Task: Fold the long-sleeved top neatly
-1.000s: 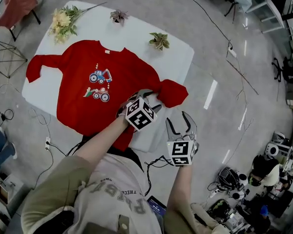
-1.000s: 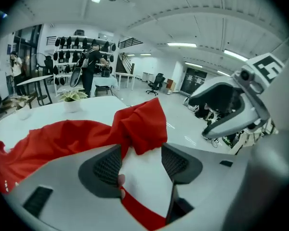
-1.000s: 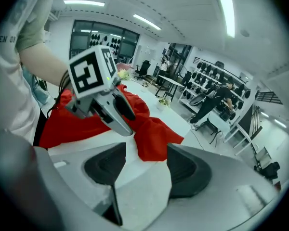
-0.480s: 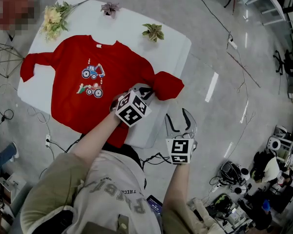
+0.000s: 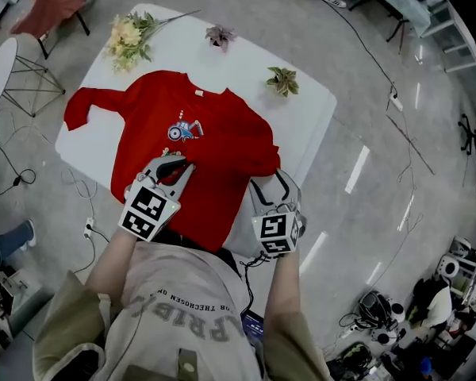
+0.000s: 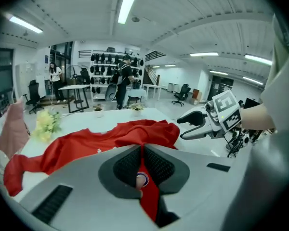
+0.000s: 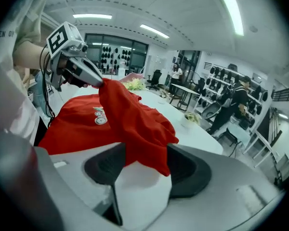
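A red long-sleeved top point(image 5: 214, 145) with a tractor print lies on the white table point(image 5: 301, 117). My left gripper point(image 5: 177, 167) is shut on the top's right sleeve and holds it over the body, near the print. In the left gripper view a strip of red cloth point(image 6: 145, 186) is pinched between the closed jaws of the left gripper point(image 6: 142, 170). My right gripper point(image 5: 271, 187) stands open at the top's right edge. In the right gripper view the lifted sleeve point(image 7: 135, 124) hangs just ahead of the right gripper point(image 7: 142, 172), with white table showing between its jaws.
A bunch of pale flowers point(image 5: 131, 34) and two small plants point(image 5: 220, 34) point(image 5: 283, 80) sit along the table's far edge. Cables trail on the floor at the left point(image 5: 79, 189). A chair with red cloth point(image 5: 51, 2) stands far left. People stand in the background.
My left gripper has closed on the right sleeve and carried it leftwards over the body of the top. My right gripper has moved in to the top's right edge, still open.
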Action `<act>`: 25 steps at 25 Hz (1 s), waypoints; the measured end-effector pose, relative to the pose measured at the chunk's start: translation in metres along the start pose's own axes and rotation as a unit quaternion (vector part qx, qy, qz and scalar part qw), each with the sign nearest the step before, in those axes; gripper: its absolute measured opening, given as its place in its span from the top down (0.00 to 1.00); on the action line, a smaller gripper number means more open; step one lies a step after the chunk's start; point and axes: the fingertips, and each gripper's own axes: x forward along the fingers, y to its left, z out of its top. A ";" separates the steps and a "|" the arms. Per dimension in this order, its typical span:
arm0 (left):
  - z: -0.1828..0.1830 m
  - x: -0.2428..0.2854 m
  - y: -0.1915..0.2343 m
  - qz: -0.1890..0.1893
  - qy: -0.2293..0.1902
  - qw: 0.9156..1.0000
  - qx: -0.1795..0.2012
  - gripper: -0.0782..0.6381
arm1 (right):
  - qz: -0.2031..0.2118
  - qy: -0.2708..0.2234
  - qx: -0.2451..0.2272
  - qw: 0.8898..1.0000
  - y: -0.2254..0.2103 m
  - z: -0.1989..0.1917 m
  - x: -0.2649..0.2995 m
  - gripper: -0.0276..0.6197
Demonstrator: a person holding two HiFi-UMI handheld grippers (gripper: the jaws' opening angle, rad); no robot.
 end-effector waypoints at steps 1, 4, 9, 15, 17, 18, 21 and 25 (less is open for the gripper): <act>-0.009 -0.011 0.013 0.012 0.008 1.000 -0.006 0.85 | 0.010 0.004 -0.018 1.000 0.009 0.006 0.009 0.56; -0.034 -0.043 0.047 0.037 0.032 0.998 -0.025 0.85 | 0.042 0.022 -0.069 0.996 0.039 0.017 0.031 0.56; -0.082 -0.087 0.091 0.070 0.080 0.992 -0.066 0.85 | 0.066 0.059 -0.110 0.990 0.076 0.021 0.042 0.56; -0.151 -0.087 0.103 0.062 0.166 0.982 -0.072 0.85 | 0.066 0.099 -0.088 0.989 0.087 0.008 0.058 0.56; -0.167 -0.080 0.104 0.061 0.189 0.978 -0.066 0.85 | 0.069 0.119 -0.080 0.987 0.086 0.000 0.066 0.56; -0.174 -0.078 0.104 0.061 0.199 0.976 -0.067 0.85 | 0.072 0.130 -0.078 0.986 0.086 -0.004 0.070 0.56; -0.189 -0.080 0.105 0.061 0.223 0.970 -0.071 0.78 | 0.085 0.148 -0.063 0.983 0.085 -0.011 0.076 0.56; -0.196 -0.103 0.119 0.081 0.247 0.964 -0.058 0.55 | 0.106 0.148 -0.022 0.983 0.083 -0.008 0.073 0.56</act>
